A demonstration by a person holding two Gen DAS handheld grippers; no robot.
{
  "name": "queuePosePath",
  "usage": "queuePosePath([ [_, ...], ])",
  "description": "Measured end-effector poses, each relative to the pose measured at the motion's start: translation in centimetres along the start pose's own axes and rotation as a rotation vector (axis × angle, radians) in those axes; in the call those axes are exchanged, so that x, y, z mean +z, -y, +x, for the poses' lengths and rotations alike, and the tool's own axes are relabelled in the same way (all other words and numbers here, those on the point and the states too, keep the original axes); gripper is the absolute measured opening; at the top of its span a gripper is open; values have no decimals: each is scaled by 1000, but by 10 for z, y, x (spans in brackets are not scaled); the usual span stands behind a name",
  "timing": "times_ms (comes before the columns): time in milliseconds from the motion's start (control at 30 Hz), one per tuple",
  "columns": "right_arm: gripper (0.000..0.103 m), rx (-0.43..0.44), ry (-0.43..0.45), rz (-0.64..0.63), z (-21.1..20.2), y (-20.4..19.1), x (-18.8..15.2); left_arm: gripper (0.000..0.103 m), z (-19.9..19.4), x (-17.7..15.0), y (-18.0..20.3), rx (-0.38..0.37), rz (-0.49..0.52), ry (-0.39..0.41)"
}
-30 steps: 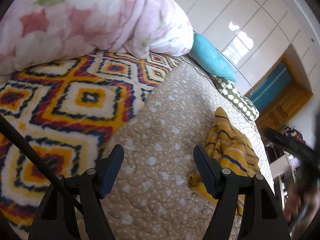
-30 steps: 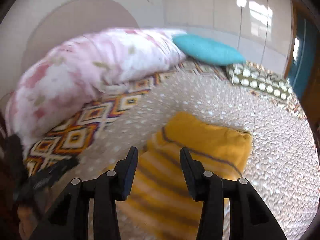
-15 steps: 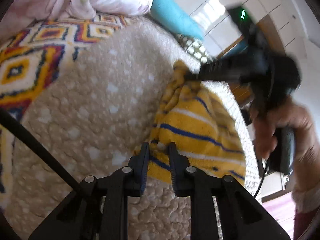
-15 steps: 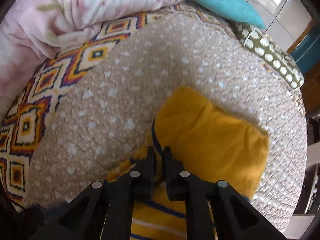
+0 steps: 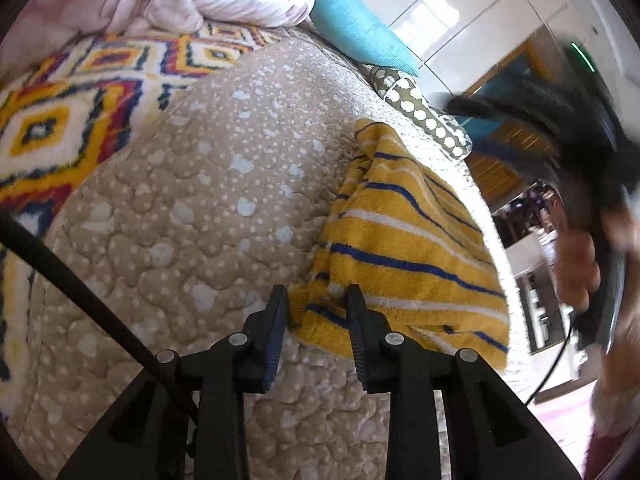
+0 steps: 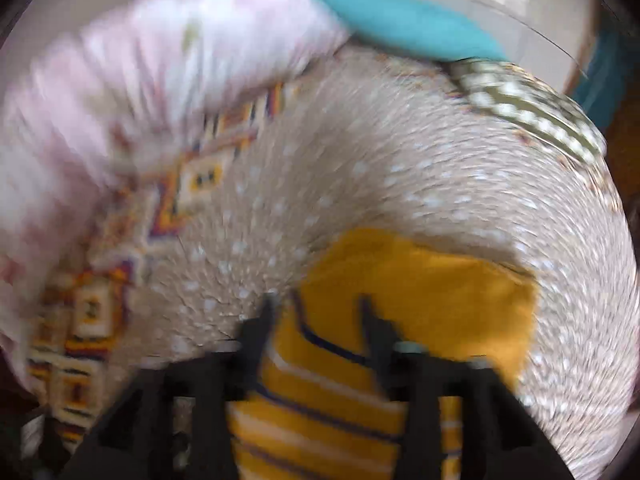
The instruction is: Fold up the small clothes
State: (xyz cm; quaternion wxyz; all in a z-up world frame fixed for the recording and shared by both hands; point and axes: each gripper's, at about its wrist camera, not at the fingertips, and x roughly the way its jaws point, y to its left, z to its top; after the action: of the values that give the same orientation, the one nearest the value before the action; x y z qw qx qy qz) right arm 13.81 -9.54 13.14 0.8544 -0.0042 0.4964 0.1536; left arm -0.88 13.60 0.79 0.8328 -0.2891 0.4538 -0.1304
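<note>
Left wrist view: yellow striped top (image 5: 404,248) lies on the tan dotted blanket (image 5: 208,216), far from the blue pillow (image 5: 356,28). Half a sec ago both claws pinched it. Now the left claw (image 5: 318,300) has just been opening a bit, cloth edge between its pads w/ a gap showing, so no grip. Right claw (image 6: 316,308) has just sprung wide open over the top & let go. Looks like one fold is laid down.
</note>
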Motion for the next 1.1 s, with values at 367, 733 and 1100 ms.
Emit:
queuePosePath([
  [367,88,424,-13,456,25,131,-152,33,-21,-3,-7,-8,-37,69],
  [733,34,266,56,323,-10,105,-117,46,-15,-8,9,82,33,78],
  [1100,57,-51,220,345,-82,149,-137,51,-12,-10,13,103,46,75],
])
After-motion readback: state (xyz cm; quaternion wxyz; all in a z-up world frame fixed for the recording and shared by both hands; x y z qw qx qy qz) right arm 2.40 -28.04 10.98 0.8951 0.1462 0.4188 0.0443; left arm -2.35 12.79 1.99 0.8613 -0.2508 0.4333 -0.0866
